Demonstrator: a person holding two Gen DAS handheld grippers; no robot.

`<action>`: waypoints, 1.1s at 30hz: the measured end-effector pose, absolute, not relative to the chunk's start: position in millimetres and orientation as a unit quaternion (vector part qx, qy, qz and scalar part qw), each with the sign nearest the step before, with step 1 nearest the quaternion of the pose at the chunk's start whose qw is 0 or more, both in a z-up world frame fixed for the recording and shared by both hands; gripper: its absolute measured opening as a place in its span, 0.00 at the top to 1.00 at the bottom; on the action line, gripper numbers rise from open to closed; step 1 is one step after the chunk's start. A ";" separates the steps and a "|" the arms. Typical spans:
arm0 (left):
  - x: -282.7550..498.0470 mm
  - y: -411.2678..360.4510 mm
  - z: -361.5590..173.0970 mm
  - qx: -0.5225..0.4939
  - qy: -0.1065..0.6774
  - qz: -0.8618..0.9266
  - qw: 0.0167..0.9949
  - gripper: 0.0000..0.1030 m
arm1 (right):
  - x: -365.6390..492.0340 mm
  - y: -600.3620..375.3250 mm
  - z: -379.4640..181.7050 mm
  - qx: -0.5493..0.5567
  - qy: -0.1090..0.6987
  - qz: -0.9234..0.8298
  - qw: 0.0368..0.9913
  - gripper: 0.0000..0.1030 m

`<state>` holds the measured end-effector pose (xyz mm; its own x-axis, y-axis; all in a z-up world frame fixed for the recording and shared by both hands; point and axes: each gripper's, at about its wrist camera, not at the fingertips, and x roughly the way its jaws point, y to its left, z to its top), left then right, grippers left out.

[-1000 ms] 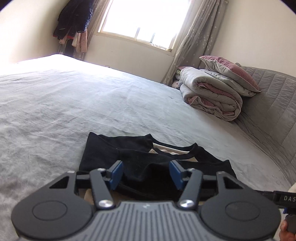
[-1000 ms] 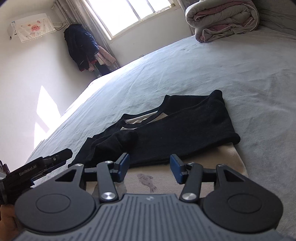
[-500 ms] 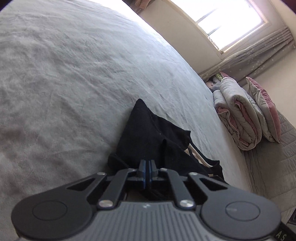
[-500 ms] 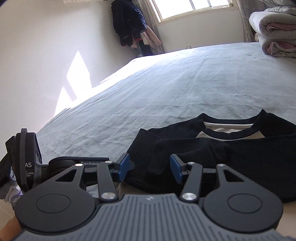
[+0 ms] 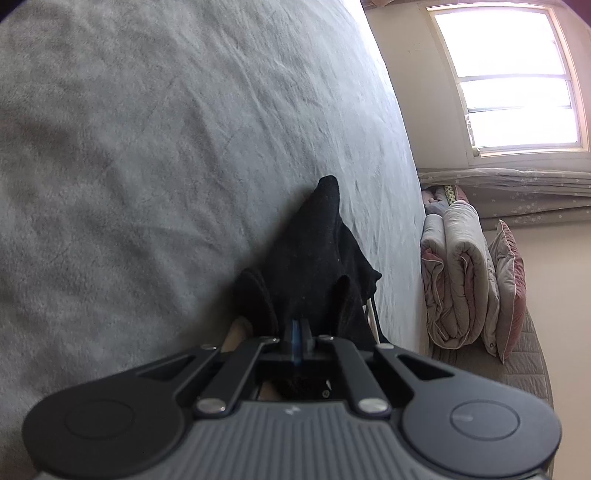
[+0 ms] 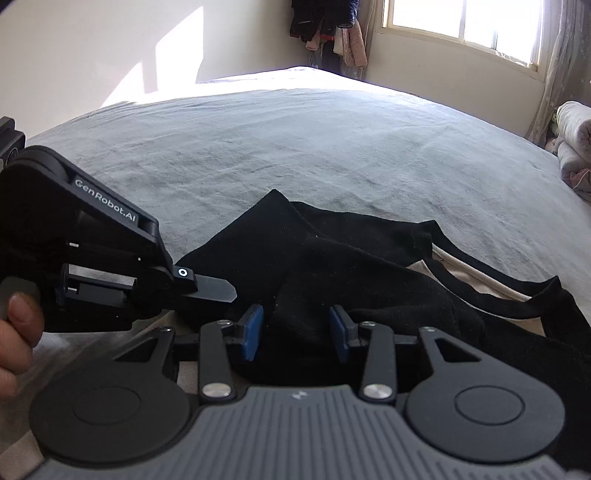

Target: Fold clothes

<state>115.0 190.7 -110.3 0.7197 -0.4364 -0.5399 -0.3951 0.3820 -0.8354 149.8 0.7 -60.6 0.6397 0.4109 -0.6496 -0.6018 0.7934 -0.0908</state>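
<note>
Black cloth fills the middle of the left wrist view: a dark shirt lies on a grey bed, and the left claw is pinched tight on a bunched fold of it, blue pads pressed together with the cloth rising from between them in a ridge toward a pointed corner. This view is rolled on its side, so a bright window stands at the upper right, a curtain runs below it, and a rolled quilt with a pink pillow sits at the bed's far edge. From the right wrist view, the same shirt spreads across the near part of the bed, black over a pale beige panel, its neckline to the right. The right claw sits at a narrow gap and is closing, with a raised fold of black cloth between its blue pads; whether the pads press it yet cannot be told. At the left the other claw shows side-on, tip on the shirt's edge, with a hand gripping its handle. Dark clothes hang in the far corner beside a window.
</note>
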 end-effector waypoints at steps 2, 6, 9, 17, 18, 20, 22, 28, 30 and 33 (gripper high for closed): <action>115.3 186.7 -106.8 -0.543 0.374 -0.012 0.752 0.98 | 148.4 0.2 -57.1 -0.161 0.307 0.276 0.896 0.89; 121.6 176.0 -96.9 -0.503 0.374 -0.008 0.779 0.98 | 146.7 -21.1 -36.6 -0.135 0.279 0.251 0.917 0.90; 124.4 167.2 -90.2 -0.470 0.373 -0.006 0.800 0.98 | 149.1 -46.3 -17.4 -0.105 0.263 0.226 0.932 0.90; 127.4 149.5 -79.9 -0.403 0.369 -0.020 0.837 0.97 | 155.1 -127.9 11.1 -0.027 0.254 0.154 0.955 0.90; 127.0 148.9 -79.7 -0.400 0.369 -0.022 0.838 0.97 | 155.1 -137.2 11.8 -0.017 0.255 0.147 0.956 0.90; 124.6 148.7 -81.1 -0.391 0.369 -0.027 0.843 0.97 | 155.1 -160.5 9.8 0.012 0.261 0.130 0.957 0.90; 122.3 145.7 -80.8 -0.381 0.368 -0.030 0.848 0.97 | 155.5 -183.7 5.6 0.044 0.267 0.114 0.956 0.90; 119.6 139.4 -81.3 -0.362 0.375 -0.042 0.852 0.96 | 150.4 -234.2 -23.2 0.135 0.293 0.082 0.943 0.91; 120.2 137.7 -80.8 -0.350 0.380 -0.042 0.855 0.96 | 144.8 -240.6 -37.8 0.144 0.307 0.078 0.938 0.91; 120.8 137.2 -80.3 -0.343 0.384 -0.042 0.856 0.96 | 135.7 -242.6 -59.0 0.140 0.331 0.078 0.930 0.90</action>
<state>120.8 137.2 -80.3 0.7008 -0.3368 -0.6288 -0.1914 0.7604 -0.6206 135.7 -242.6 -59.0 0.7692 0.2370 -0.5935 -0.0522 0.9489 0.3113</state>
